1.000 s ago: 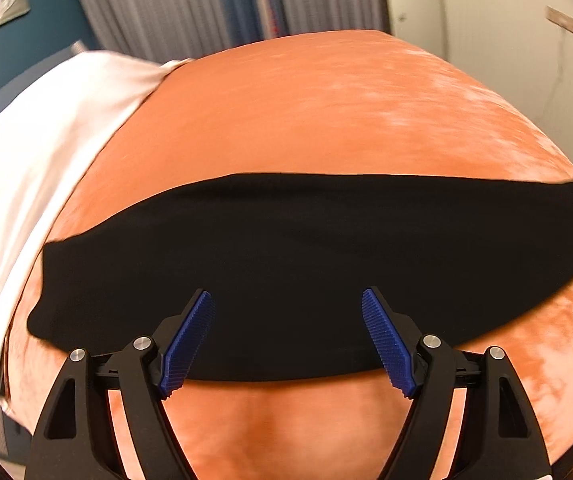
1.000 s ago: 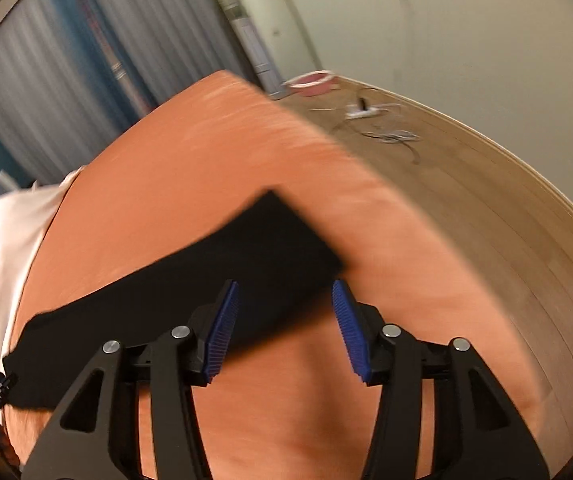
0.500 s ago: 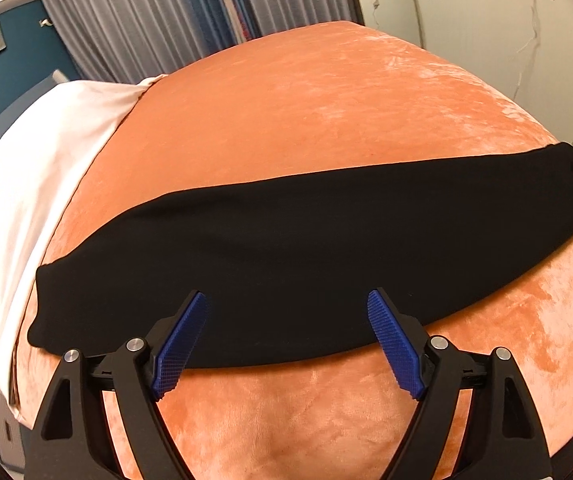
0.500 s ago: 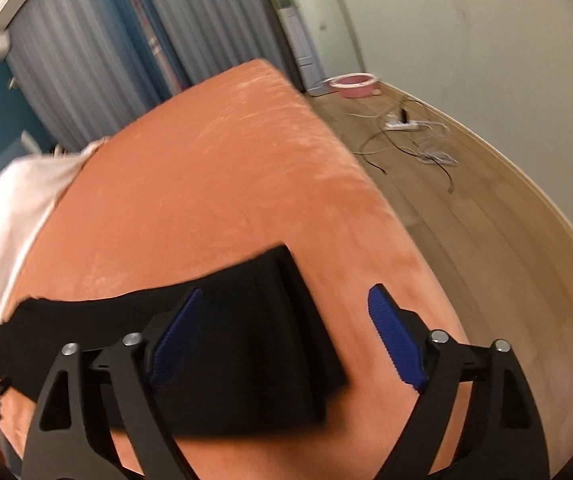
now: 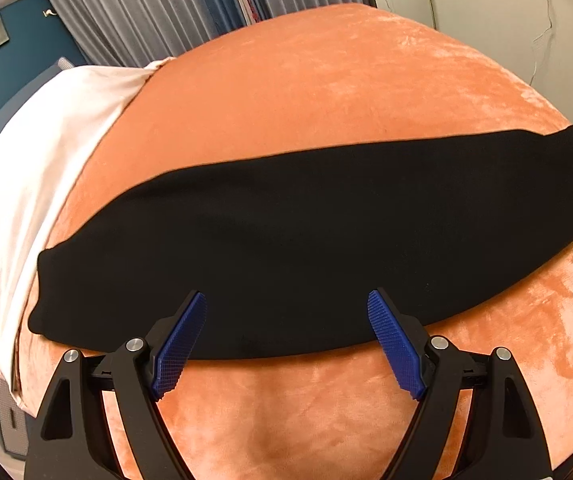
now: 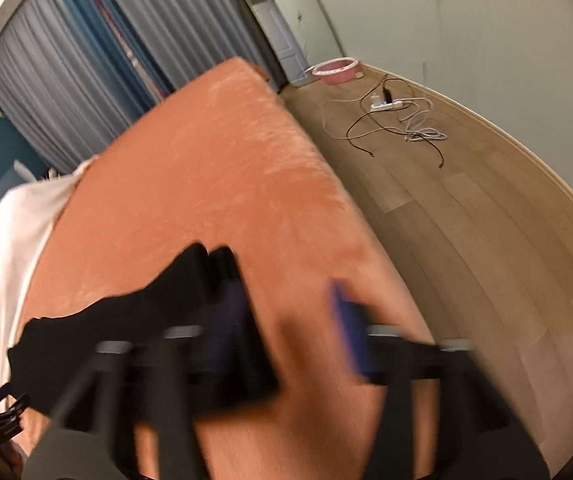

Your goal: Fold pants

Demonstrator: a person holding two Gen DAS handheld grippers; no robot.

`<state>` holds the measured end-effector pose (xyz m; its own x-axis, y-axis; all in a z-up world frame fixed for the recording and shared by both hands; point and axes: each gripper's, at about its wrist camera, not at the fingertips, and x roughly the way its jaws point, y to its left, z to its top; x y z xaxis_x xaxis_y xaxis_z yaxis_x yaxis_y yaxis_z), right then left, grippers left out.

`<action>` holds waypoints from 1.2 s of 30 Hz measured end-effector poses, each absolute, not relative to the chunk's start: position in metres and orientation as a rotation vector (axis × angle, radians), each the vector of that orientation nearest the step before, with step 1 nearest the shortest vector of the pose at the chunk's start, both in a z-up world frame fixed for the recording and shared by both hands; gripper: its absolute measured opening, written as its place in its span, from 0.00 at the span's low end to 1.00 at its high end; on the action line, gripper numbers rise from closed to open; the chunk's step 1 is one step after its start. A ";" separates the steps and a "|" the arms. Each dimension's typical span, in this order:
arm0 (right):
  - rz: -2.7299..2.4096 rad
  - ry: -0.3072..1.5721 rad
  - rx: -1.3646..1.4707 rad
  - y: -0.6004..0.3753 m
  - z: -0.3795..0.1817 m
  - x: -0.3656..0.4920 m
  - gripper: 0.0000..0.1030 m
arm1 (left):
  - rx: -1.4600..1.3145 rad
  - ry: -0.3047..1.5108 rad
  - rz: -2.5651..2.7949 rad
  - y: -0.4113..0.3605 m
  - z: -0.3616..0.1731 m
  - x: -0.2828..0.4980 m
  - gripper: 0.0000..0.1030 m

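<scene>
The black pants point(image 5: 306, 248) lie as a long band across mid-frame on the orange bed point(image 5: 326, 100), directly ahead of the gaping, empty left hand-held gripper point(image 5: 286, 344); the blurred right hand-held gripper point(image 6: 286, 328), jaws apart, straddles their end

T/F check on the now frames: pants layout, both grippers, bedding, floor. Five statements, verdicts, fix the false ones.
1. The black pants lie as a long band across the orange blanket. True.
2. The left gripper is shut on the pants. False: its jaws stand open, empty, at the near edge.
3. A white sheet lies at the left of the blanket. True.
4. The right gripper is sharp in its view. False: it is motion-blurred, jaws apart.
5. The wooden floor is bare. False: cables and a pink basin lie there.
</scene>
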<state>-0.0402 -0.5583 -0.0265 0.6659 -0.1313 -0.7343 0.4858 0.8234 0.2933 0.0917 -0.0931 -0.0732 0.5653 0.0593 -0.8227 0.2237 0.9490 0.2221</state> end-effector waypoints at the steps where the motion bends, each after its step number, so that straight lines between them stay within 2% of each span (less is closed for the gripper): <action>1: -0.336 0.778 0.517 -0.554 -0.029 -0.046 0.67 | 0.317 0.975 -0.102 -0.096 -0.075 0.092 0.78; 4: -0.303 0.815 0.512 -0.543 -0.039 -0.047 0.68 | 0.319 0.978 -0.120 -0.105 -0.077 0.090 0.78; 7: -0.305 0.834 0.477 -0.535 -0.042 -0.033 0.80 | 0.326 0.970 -0.147 -0.116 -0.075 0.084 0.78; 10: -0.262 0.836 0.499 -0.529 -0.044 -0.022 0.80 | 0.339 0.956 -0.156 -0.120 -0.073 0.080 0.78; 12: -0.242 0.843 0.505 -0.522 -0.050 -0.014 0.74 | 0.335 0.961 -0.147 -0.118 -0.074 0.081 0.78; 15: -0.279 0.851 0.473 -0.512 -0.052 -0.007 0.73 | 0.297 0.980 -0.141 -0.107 -0.078 0.086 0.78; 16: -0.281 0.843 0.489 -0.513 -0.051 -0.008 0.67 | 0.276 0.995 -0.134 -0.100 -0.081 0.088 0.78; 17: -0.276 0.840 0.517 -0.514 -0.052 -0.009 0.48 | 0.260 1.007 -0.128 -0.095 -0.084 0.090 0.78; 19: -0.253 0.837 0.599 -0.518 -0.056 -0.010 0.22 | 0.222 1.026 -0.117 -0.081 -0.088 0.092 0.78; 30: -0.366 0.801 0.629 -0.497 -0.044 -0.010 0.20 | 0.117 0.960 -0.093 -0.014 -0.083 0.105 0.78; 36: -0.304 0.726 0.603 -0.455 0.010 0.002 0.20 | 0.001 1.004 -0.079 0.036 -0.092 0.126 0.72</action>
